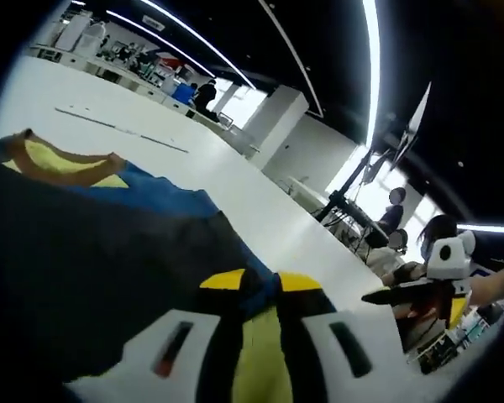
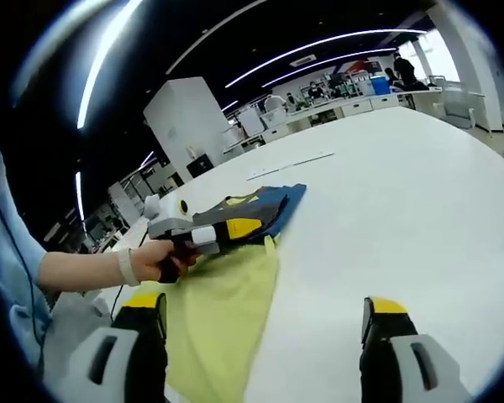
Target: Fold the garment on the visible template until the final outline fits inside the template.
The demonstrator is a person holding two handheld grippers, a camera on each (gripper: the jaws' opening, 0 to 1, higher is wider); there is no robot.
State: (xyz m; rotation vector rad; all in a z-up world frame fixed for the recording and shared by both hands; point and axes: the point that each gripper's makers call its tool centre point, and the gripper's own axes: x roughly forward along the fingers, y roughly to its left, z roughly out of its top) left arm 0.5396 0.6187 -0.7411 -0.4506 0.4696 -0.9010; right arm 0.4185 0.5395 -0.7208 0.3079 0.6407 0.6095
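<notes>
While the soft yellow-and-blue cloth garment [image 2: 235, 277] lies spread on the broad white table [image 2: 403, 201], the left gripper [image 1: 260, 290] has its two yellow-tipped white jaws drawn close together over the fabric, pinching a fold of the garment's pale yellow cloth between them; in the left gripper view the dark blue part of the garment [image 1: 92, 252] runs away from the jaws toward an orange-trimmed yellow neckline [image 1: 63, 164] at the garment's far end; beyond the garment a thin grey template line [image 1: 122, 130] is marked on the table [image 1: 260, 201]. In the right gripper view the same left gripper [image 2: 235, 228] rests on the garment near where blue meets yellow, held by a person's hand [image 2: 155, 260] with a white wristband, a light blue sleeve [image 2: 13, 269] behind it; the yellow portion of the garment stretches from that gripper toward the near table edge; the template line [image 2: 290, 164] shows just past the garment's blue end. The right gripper [image 2: 265, 315] stands with its jaws spread wide and nothing between them, one jaw over the yellow cloth and the other over bare table beside the garment; whether that jaw touches the cloth I cannot tell. The right gripper [image 1: 437, 290] also appears well apart from the garment, off the table's far side, in the left gripper view; its jaw spacing is unclear there.
</notes>
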